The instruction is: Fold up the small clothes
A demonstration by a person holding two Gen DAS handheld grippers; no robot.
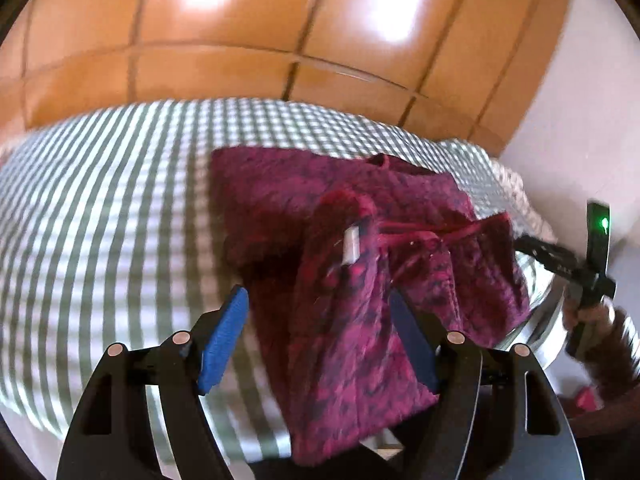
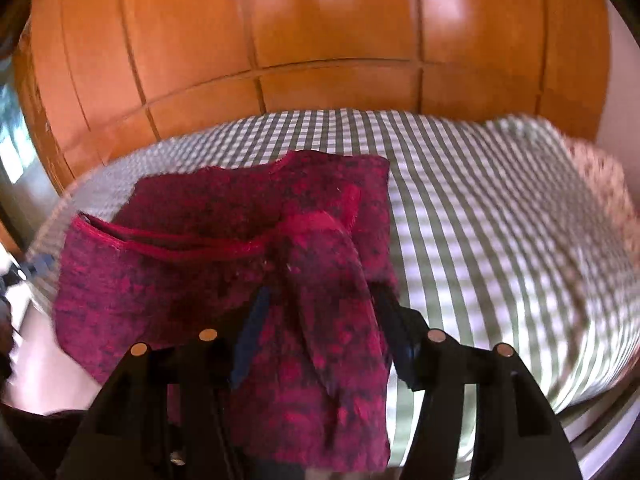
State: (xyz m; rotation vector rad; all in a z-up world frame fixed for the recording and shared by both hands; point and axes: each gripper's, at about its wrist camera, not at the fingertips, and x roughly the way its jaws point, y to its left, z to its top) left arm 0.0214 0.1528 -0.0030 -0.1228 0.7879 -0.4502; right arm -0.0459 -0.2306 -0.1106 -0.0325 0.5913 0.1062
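A small magenta garment (image 1: 320, 200) with dark mottling, red trim and a white label (image 1: 352, 246) lies partly folded on a green-and-white checked bed sheet (image 1: 100, 220). Its near end hangs over the bed's edge between the fingers of my left gripper (image 1: 318, 340), whose jaws stand wide; the left blue pad (image 1: 224, 340) is clear of the cloth. In the right wrist view the garment (image 2: 200, 280) fills the gap of my right gripper (image 2: 324, 340), draped loosely over its jaws. The right gripper (image 1: 592, 272) also shows at the far right, held by a hand (image 1: 596, 316).
An orange wooden panelled wardrobe (image 2: 320, 40) stands behind the bed. A pale floral cloth (image 2: 600, 184) lies at the sheet's right edge. The checked sheet (image 2: 500, 220) stretches bare to the right of the garment. A white wall (image 1: 580, 100) is at the right.
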